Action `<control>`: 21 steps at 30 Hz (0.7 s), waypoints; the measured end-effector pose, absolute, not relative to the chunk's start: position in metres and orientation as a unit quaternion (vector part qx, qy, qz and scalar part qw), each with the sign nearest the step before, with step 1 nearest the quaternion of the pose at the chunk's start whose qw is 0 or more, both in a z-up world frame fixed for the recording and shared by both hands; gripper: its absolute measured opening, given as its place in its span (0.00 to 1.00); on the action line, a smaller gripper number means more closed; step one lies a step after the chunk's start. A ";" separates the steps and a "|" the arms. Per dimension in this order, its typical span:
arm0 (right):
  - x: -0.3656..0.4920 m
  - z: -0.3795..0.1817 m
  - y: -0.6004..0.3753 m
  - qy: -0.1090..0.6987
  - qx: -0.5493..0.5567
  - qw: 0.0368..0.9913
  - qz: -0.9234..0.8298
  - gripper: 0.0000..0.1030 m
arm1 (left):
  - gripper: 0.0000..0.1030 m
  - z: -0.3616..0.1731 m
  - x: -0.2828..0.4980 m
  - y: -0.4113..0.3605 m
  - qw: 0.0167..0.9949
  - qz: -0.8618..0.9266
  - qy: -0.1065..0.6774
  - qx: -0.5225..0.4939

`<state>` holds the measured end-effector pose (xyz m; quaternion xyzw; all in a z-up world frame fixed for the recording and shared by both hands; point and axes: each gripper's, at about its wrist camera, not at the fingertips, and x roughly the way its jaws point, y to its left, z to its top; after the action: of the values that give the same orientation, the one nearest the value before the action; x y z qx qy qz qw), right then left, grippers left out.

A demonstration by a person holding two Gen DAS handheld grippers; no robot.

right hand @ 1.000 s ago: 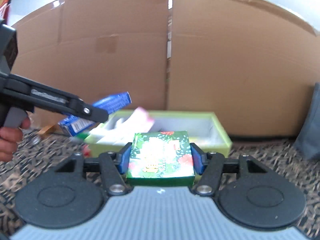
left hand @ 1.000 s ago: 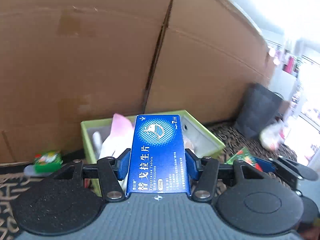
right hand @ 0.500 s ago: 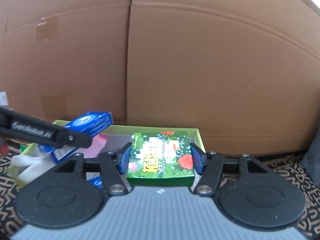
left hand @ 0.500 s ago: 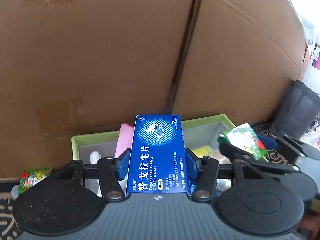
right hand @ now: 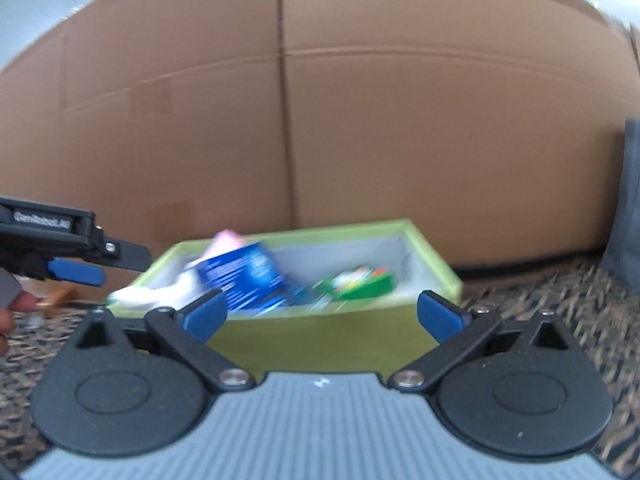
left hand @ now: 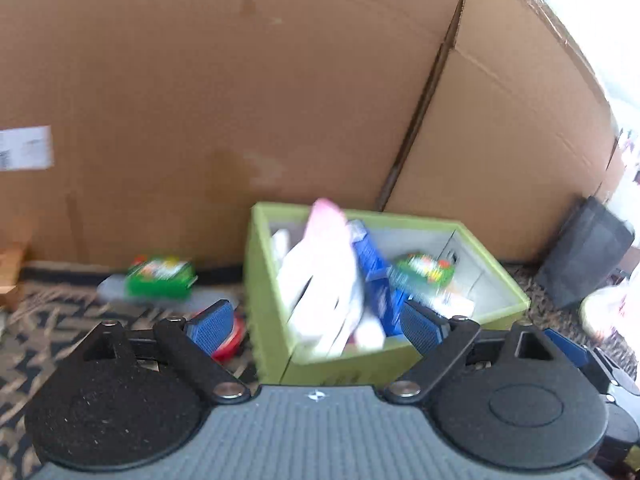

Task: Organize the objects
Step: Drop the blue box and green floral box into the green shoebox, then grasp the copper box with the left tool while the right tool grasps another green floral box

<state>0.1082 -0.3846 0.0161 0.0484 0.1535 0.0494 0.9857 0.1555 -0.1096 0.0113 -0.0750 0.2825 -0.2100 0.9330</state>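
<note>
White lettering reading "GenRobot.AI" is being shown along the black body of the left gripper (right hand: 76, 264) in the right wrist view; print on the blue box (right hand: 240, 276) and the white label (left hand: 25, 153) is being lost to blur

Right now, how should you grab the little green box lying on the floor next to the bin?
Probably from above, pinching the green box across its two long side edges. It lies flat on the carpet left of the lime bin, so those edges are free. The left hand-held gripper is open and nearest.
</note>
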 end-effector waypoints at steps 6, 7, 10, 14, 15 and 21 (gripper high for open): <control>0.072 0.017 -0.342 0.184 0.053 0.978 0.084 1.00 | 0.91 0.002 0.122 -0.088 0.944 -0.154 0.286 -0.051; 0.072 0.017 -0.337 0.189 0.054 0.976 0.089 1.00 | 0.91 0.002 0.117 -0.084 0.946 -0.145 0.286 -0.047; 0.065 0.015 -0.319 0.199 0.053 0.973 0.102 1.00 | 0.91 -0.001 0.112 -0.074 0.949 -0.121 0.287 -0.041; 0.066 0.012 -0.304 0.213 0.050 0.969 0.114 1.00 | 0.91 -0.007 0.106 -0.059 0.949 -0.092 0.299 -0.037; 0.063 0.012 -0.300 0.216 0.049 0.968 0.117 1.00 | 0.91 -0.008 0.105 -0.054 0.949 -0.086 0.302 -0.038; 0.054 0.012 -0.273 0.229 0.043 0.961 0.146 1.00 | 0.91 -0.016 0.104 -0.027 0.944 -0.065 0.319 -0.048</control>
<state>0.0539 -0.2727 0.0122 0.0434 0.2293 0.1456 0.9614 0.1042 -0.0267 -0.0161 -0.0482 0.3192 -0.0651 0.9442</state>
